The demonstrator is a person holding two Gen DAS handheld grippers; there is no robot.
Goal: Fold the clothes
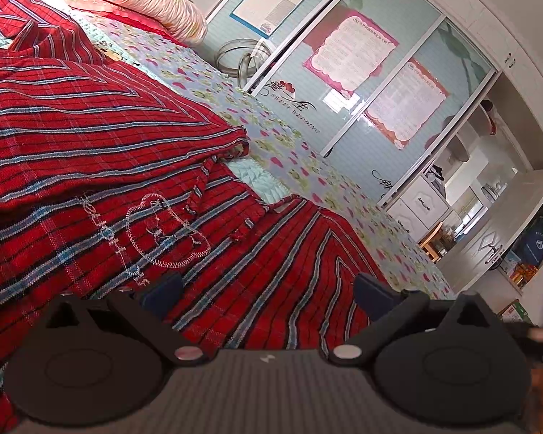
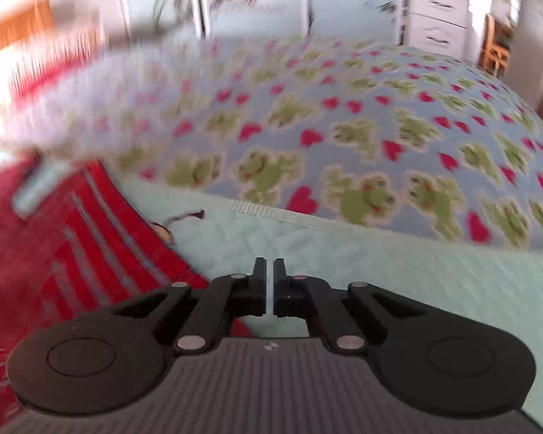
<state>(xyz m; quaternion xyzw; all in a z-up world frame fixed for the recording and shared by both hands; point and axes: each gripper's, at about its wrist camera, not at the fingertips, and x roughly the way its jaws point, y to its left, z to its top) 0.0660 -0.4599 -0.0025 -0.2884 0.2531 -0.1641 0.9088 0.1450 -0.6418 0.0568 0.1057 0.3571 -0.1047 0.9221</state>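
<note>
In the left wrist view, a red striped garment [image 1: 101, 152] is seen spread across the left and centre of the frame, lying on a bed. A heart-shaped outline of pale stitching [image 1: 166, 231] is shown on the cloth in the lower left, and a folded layer of the same cloth is laid over the upper left part. The left gripper [image 1: 268, 298] is held low over the garment at the bottom of the frame, with its 2 dark blue fingertips [image 1: 163, 294] set wide apart; nothing is gripped between them, and only red cloth is seen in the gap. A frog-and-heart blanket [image 1: 300, 166] is laid along the right edge of the garment. A pale ruffled pillow [image 1: 152, 3] is seen at the upper left, and a wardrobe with sliding glass doors [image 1: 373, 83], carrying 3 paper sheets, fills the upper right.

The right wrist view is blurred. The right gripper [image 2: 270, 285] is seen at the bottom centre with its jaws nearly together, only a narrow slit being left, and nothing is held in it. Beneath it a pale green quilted sheet [image 2: 380, 264] is shown. The red garment [image 2: 72, 253] is placed at the lower left of that frame, apart from the fingertips. The frog blanket [image 2: 344, 144] covers the middle and right.
</note>
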